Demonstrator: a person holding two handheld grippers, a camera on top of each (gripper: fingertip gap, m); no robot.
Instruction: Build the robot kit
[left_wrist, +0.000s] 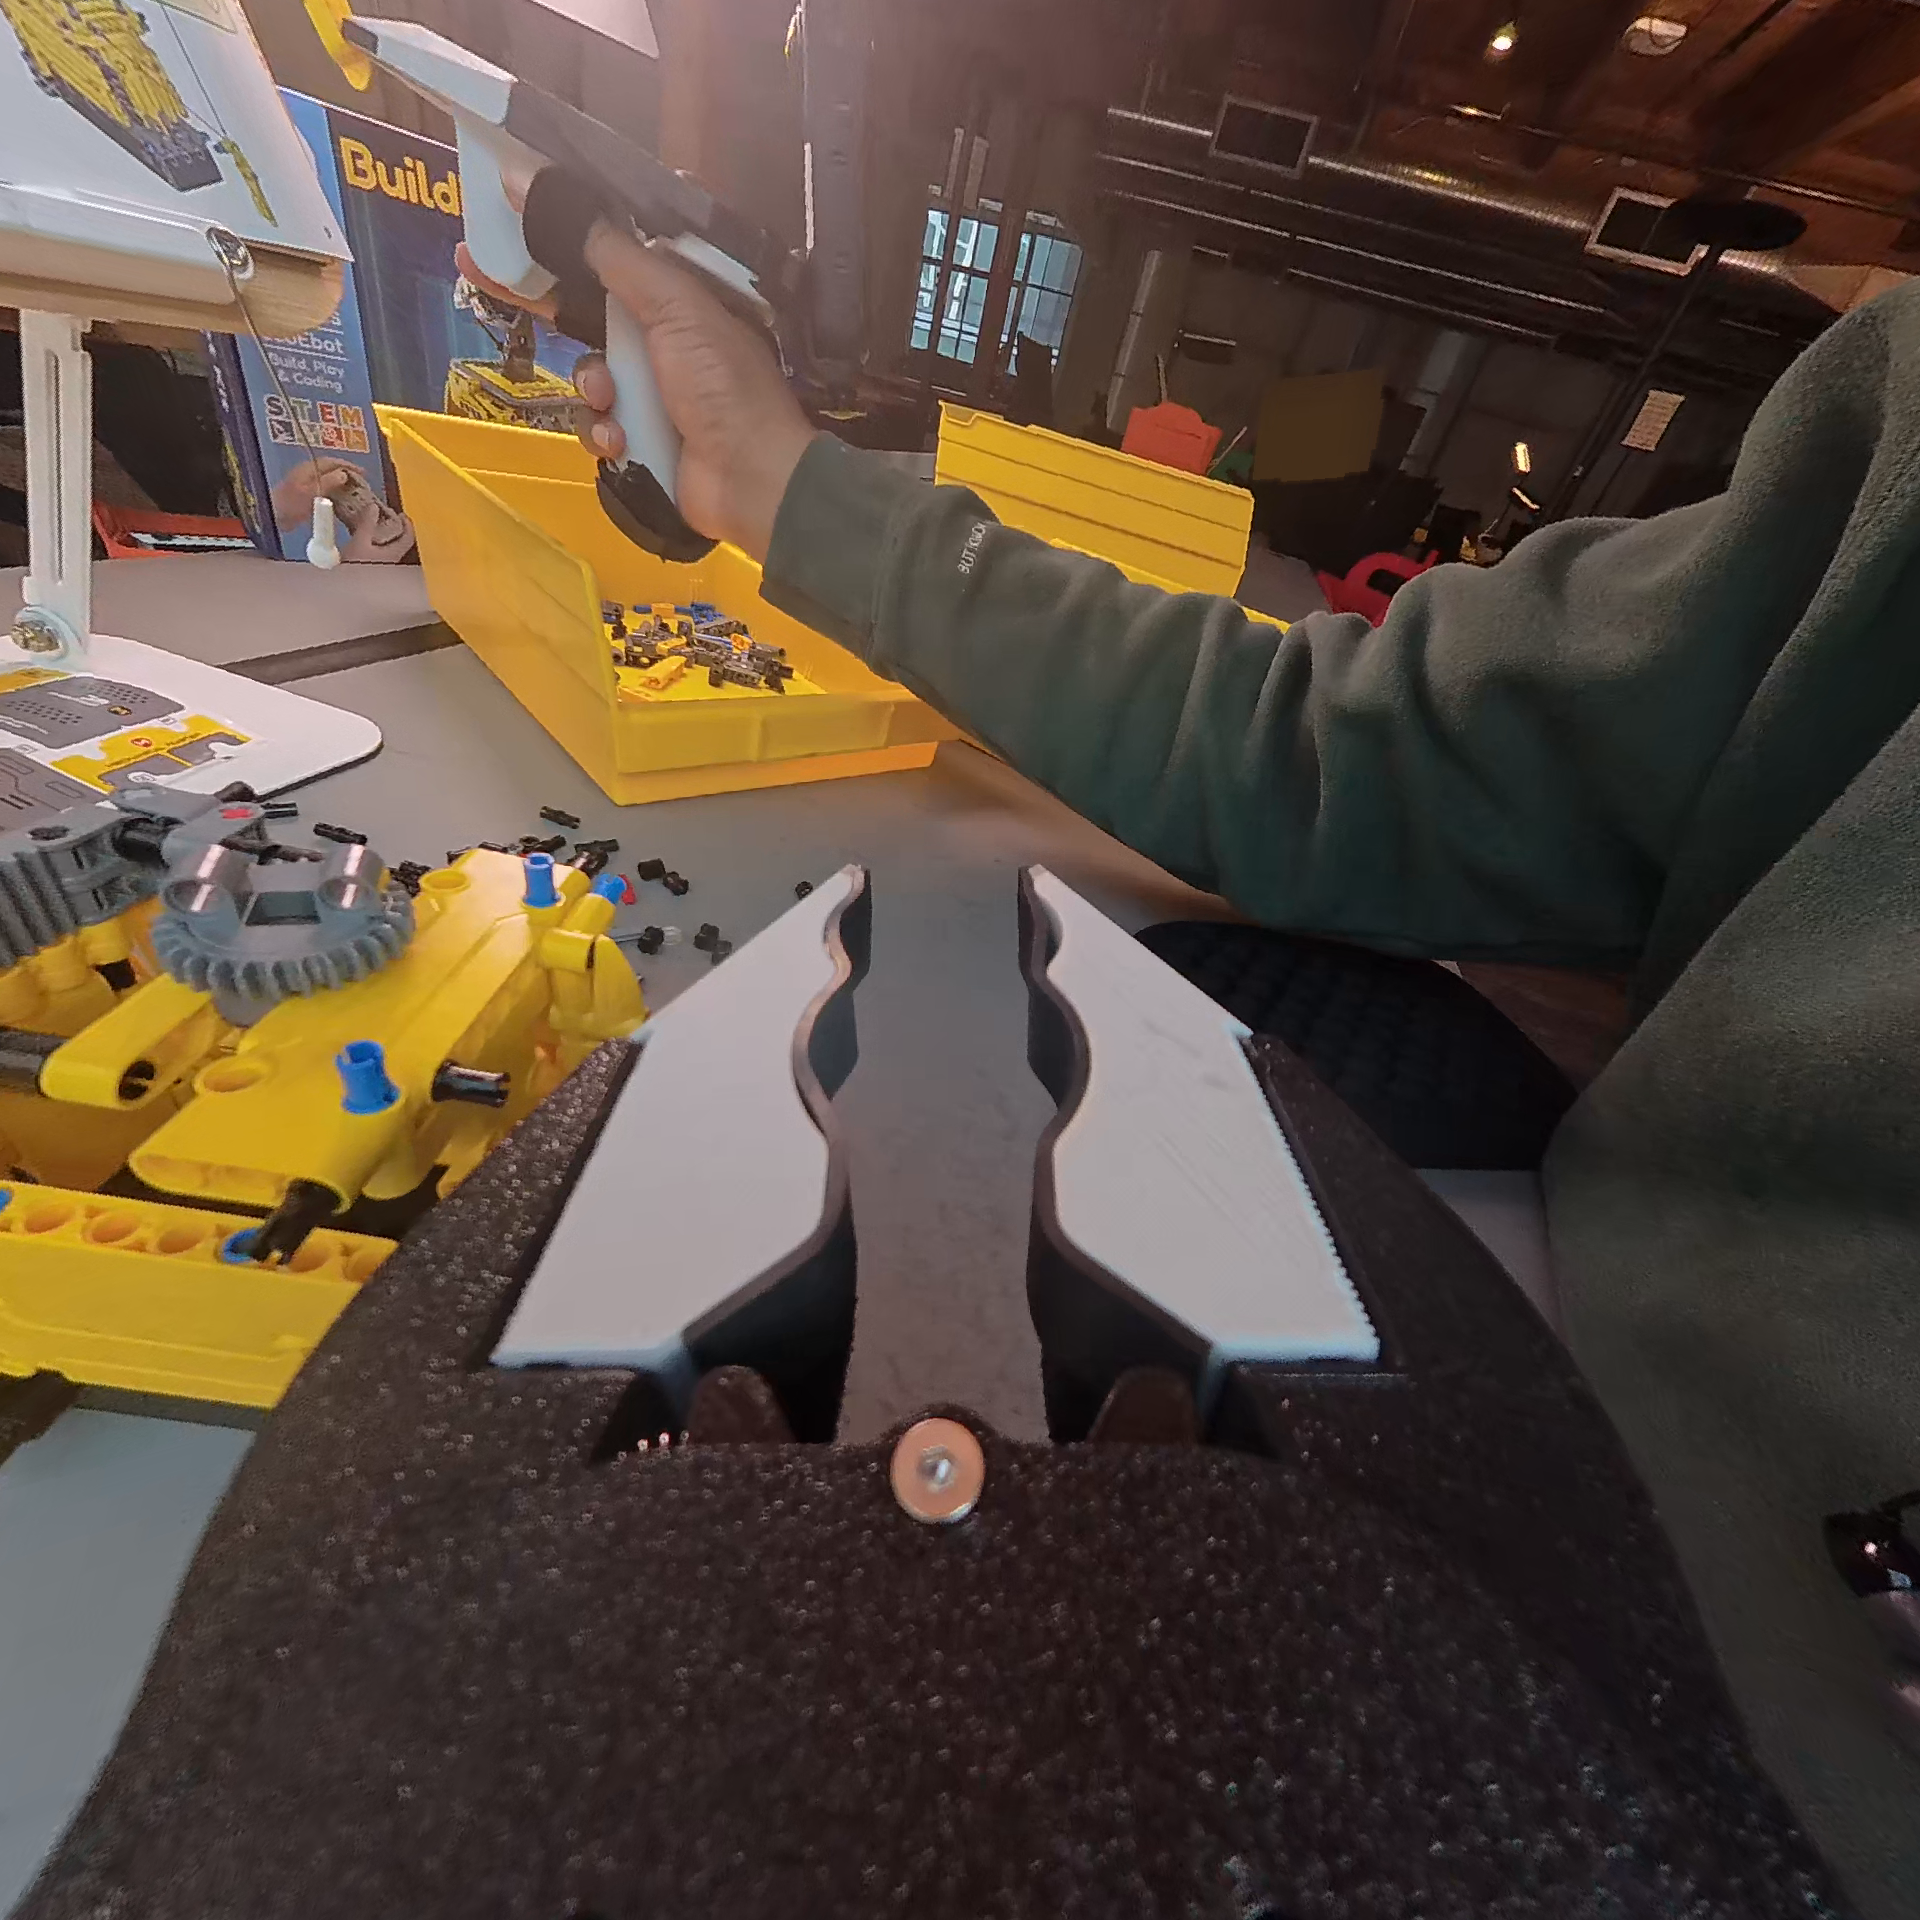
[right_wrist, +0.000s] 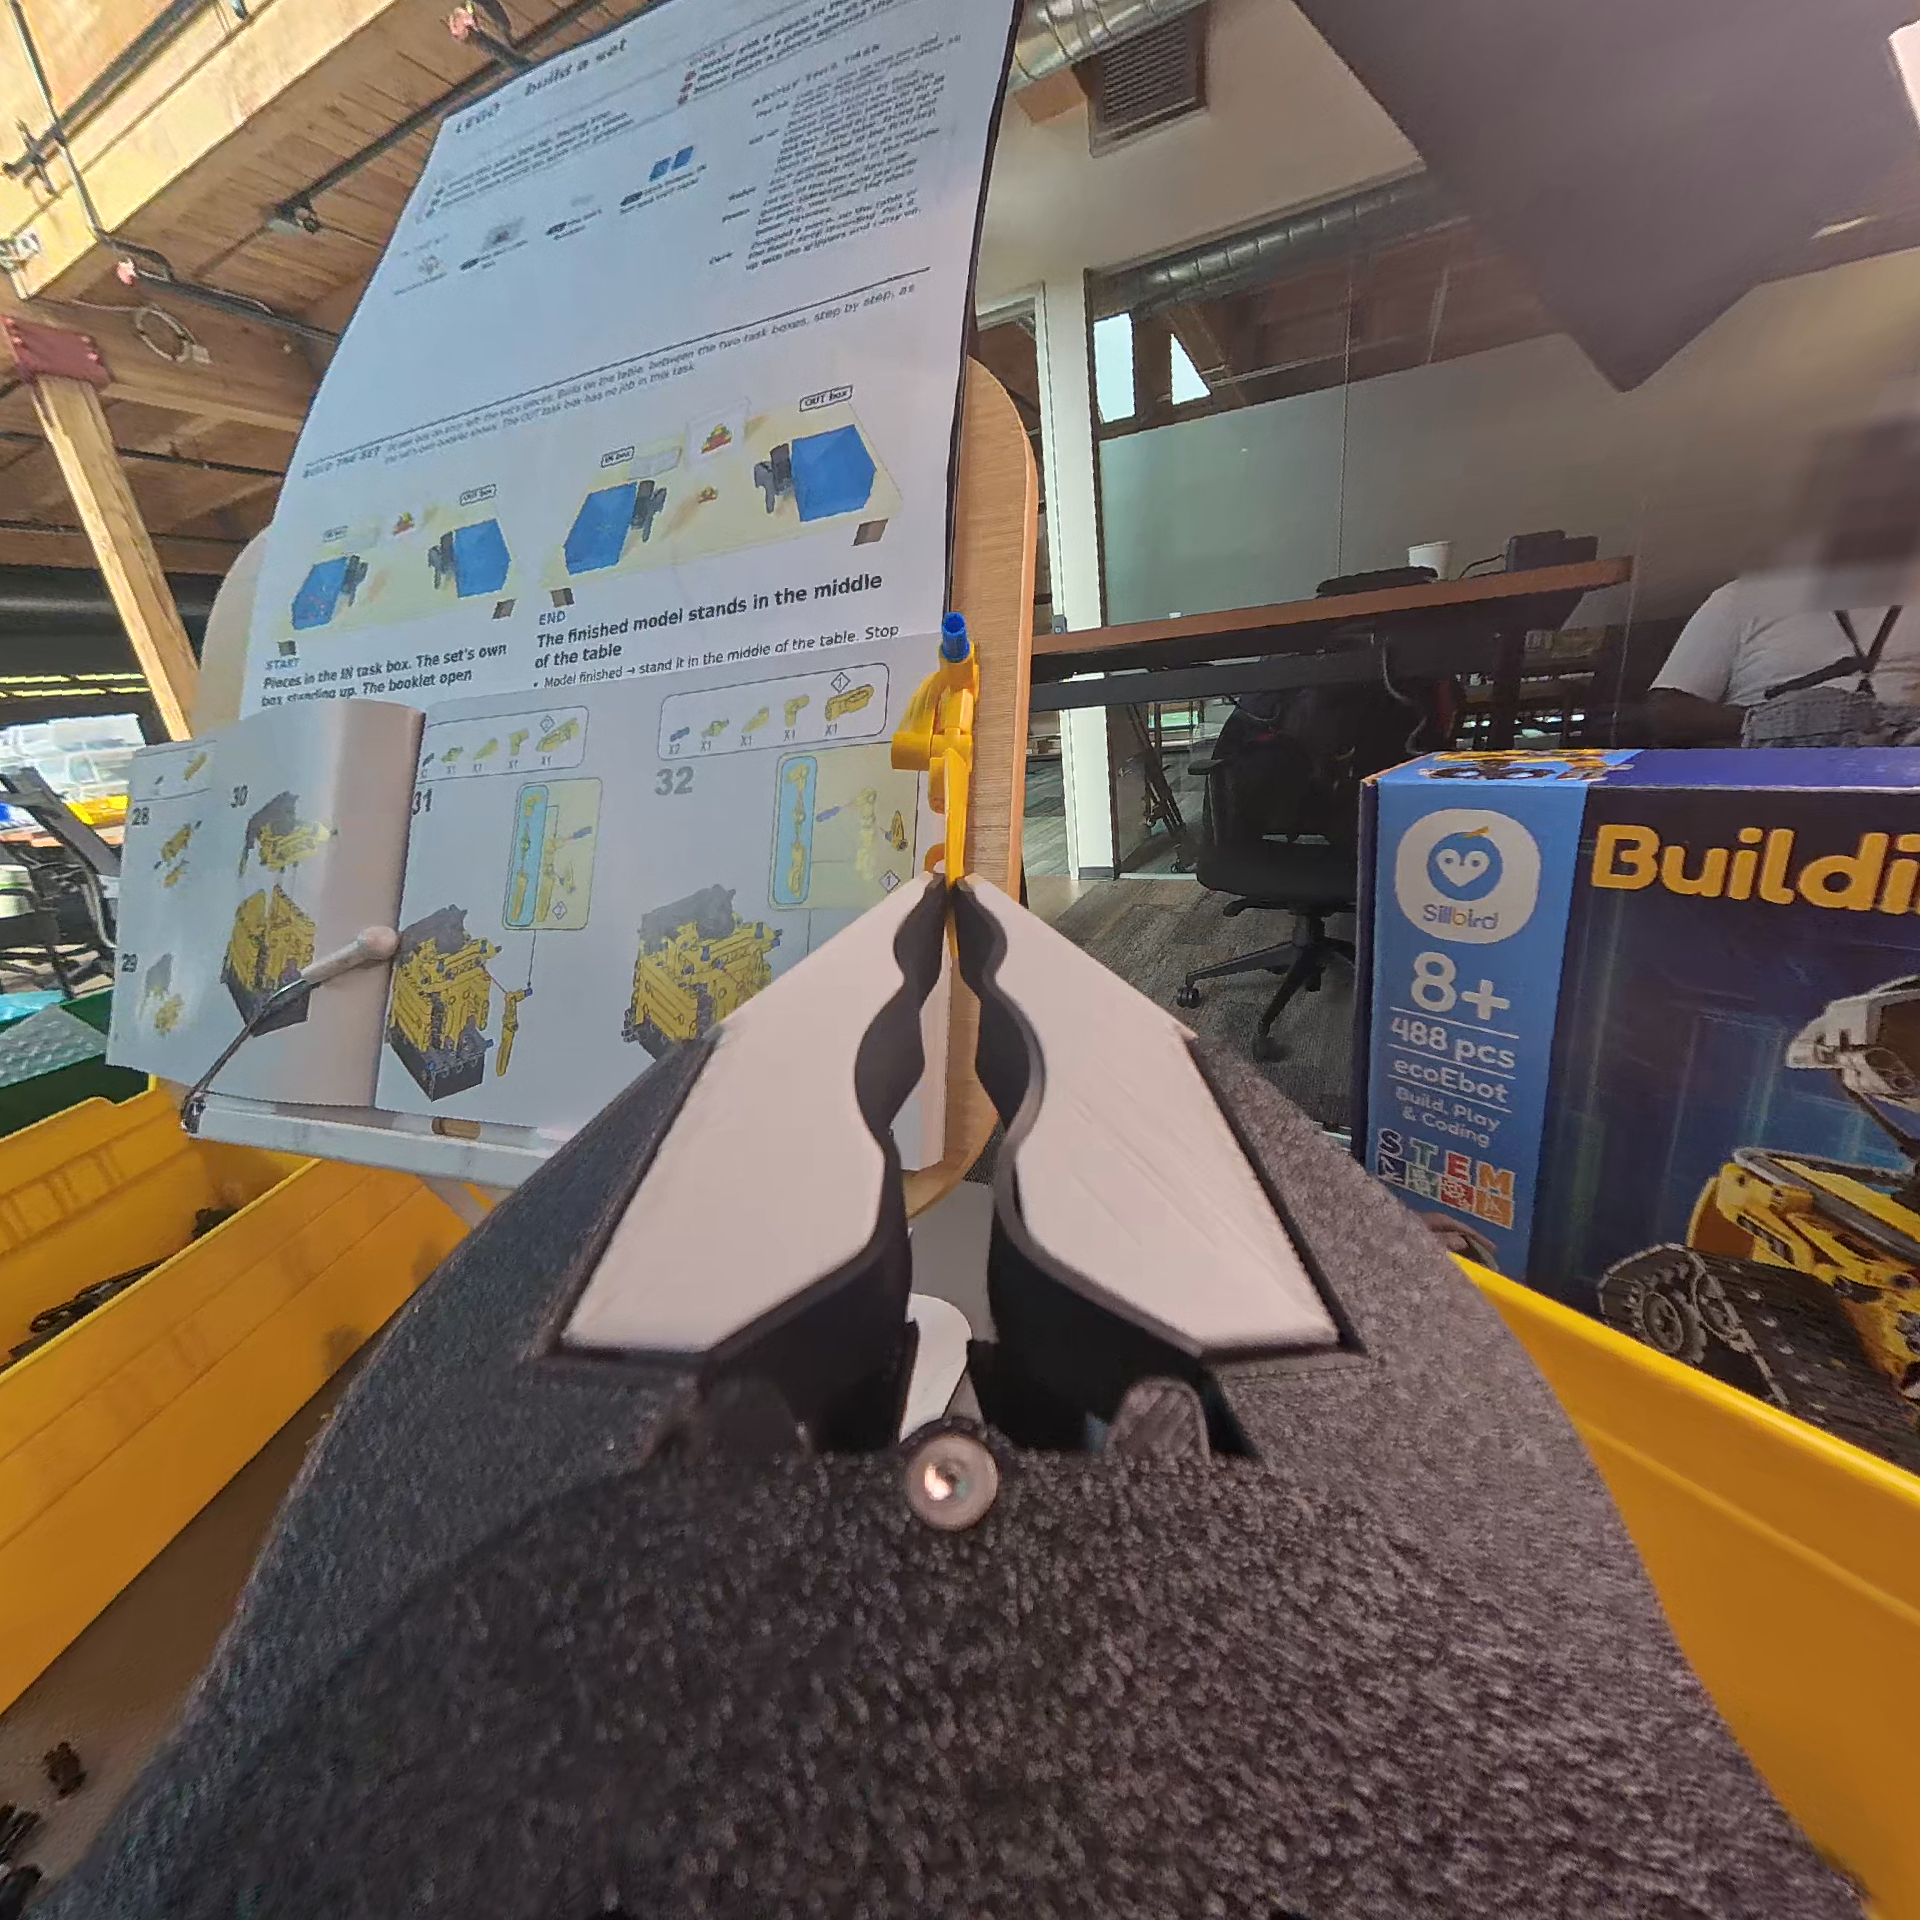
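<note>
Up beside the instruction booklet (right_wrist: 499, 904), the right gripper (right_wrist: 951, 883) clamps a yellow piece (right_wrist: 940, 727); the left gripper (left_wrist: 940, 894), fingers apart and empty, hovers near the half-built yellow model (left_wrist: 312, 1039).

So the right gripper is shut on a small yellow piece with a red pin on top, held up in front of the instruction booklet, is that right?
Not quite: the pin on top is blue, not red. The right wrist view shows the right gripper shut on the small yellow piece with the blue pin, held up in front of the instruction booklet.
</note>
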